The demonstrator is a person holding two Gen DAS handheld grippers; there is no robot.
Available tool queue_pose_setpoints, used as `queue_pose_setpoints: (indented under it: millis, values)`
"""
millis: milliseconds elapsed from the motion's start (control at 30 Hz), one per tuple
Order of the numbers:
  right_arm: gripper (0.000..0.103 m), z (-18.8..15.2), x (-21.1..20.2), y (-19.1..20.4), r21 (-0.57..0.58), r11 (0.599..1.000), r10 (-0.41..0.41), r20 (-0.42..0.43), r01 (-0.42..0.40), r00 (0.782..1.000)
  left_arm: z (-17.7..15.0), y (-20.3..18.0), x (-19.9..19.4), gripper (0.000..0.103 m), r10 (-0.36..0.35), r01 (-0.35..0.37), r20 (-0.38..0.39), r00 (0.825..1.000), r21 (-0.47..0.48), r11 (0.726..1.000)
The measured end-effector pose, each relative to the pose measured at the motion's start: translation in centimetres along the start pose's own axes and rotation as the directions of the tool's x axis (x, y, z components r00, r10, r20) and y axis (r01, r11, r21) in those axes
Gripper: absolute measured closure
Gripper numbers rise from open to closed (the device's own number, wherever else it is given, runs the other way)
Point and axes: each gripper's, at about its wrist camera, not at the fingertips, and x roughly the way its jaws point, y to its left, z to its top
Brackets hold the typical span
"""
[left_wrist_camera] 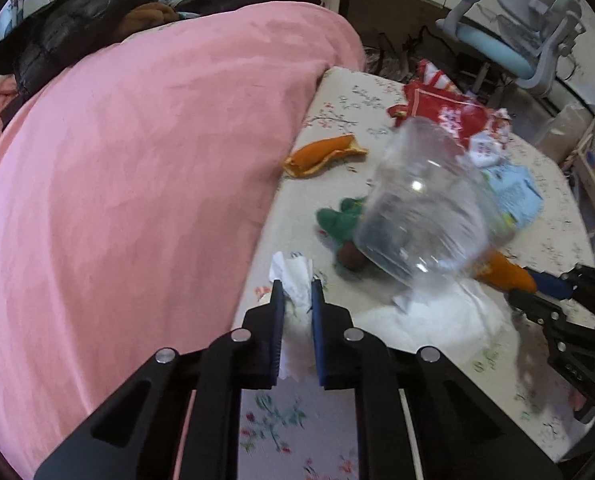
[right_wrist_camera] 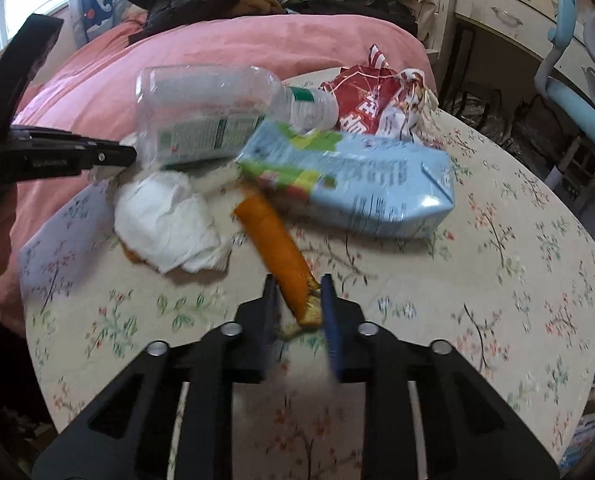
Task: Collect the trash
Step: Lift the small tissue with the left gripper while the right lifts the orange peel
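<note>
Trash lies on a floral table [right_wrist_camera: 497,280]. My left gripper [left_wrist_camera: 297,286] is shut on a crumpled white tissue [left_wrist_camera: 295,280]. A clear plastic bottle [left_wrist_camera: 421,204] lies just beyond it, also in the right wrist view [right_wrist_camera: 201,112]. My right gripper [right_wrist_camera: 297,284] is shut on the near end of an orange peel strip [right_wrist_camera: 273,240]. A light blue carton [right_wrist_camera: 357,184], a red snack bag [right_wrist_camera: 373,100] and a larger white tissue [right_wrist_camera: 169,220] lie beyond. Another orange peel [left_wrist_camera: 321,154] and a green scrap [left_wrist_camera: 341,218] show in the left wrist view.
A bed with a pink blanket [left_wrist_camera: 137,160] borders the table on the left, with dark clothes [left_wrist_camera: 69,44] piled on it. A blue and grey desk chair [left_wrist_camera: 525,28] and a white desk [right_wrist_camera: 509,12] stand at the far right.
</note>
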Motion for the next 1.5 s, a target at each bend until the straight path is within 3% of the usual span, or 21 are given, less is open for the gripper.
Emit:
queue_pose_setpoints:
  millis: [367,667,933,1033,1133,1300,1400,1467,1500]
  values:
    - [0.091,-4.8,-6.7,0.1,0.092,0.994,-0.052,-0.011,0.052,0.999,-3.4,-1.2,-6.0,0.089,-0.115,0.117,0.083,0.99,-0.008,0.993]
    - [0.091,-8.6,-11.5,-0.2,0.23,0.972,-0.049,0.006,0.047,0.999,-7.3,-6.0,-9.6,0.089,-0.152,0.131,0.142,0.978,0.145,0.981]
    - [0.09,-10.3,-10.5,1.5,0.224,0.973,-0.05,-0.052,0.061,0.997,-9.0,-9.1,-9.2,0.089,-0.173,0.138,0.119,0.978,0.253,0.958]
    - [0.085,-10.2,-9.8,1.8,0.216,0.974,-0.057,-0.059,0.069,0.997,-9.1,-9.3,-9.4,0.089,-0.175,0.137,0.126,0.976,0.264,0.955]
    - [0.066,-9.8,-9.2,2.1,0.206,0.975,-0.075,-0.059,0.085,0.995,-9.1,-9.4,-9.6,0.089,-0.174,0.134,0.134,0.976,0.263,0.955]
    - [0.063,-9.4,-8.1,2.3,0.2,0.975,-0.086,-0.064,0.097,0.994,-9.3,-10.0,-9.7,0.089,-0.162,0.114,0.149,0.975,0.289,0.95]
    - [0.064,-9.3,-7.6,2.2,0.212,0.972,-0.087,-0.066,0.099,0.994,-9.4,-10.3,-9.7,0.089,-0.158,0.106,0.153,0.976,0.302,0.947]
    - [0.084,-9.3,-7.7,2.0,0.227,0.969,-0.083,-0.061,0.095,0.995,-9.4,-10.3,-9.7,0.089,-0.161,0.109,0.152,0.975,0.303,0.947]
    - [0.085,-9.3,-7.8,2.0,0.231,0.969,-0.078,-0.058,0.089,0.995,-9.4,-10.2,-9.7,0.089,-0.167,0.117,0.149,0.975,0.297,0.948]
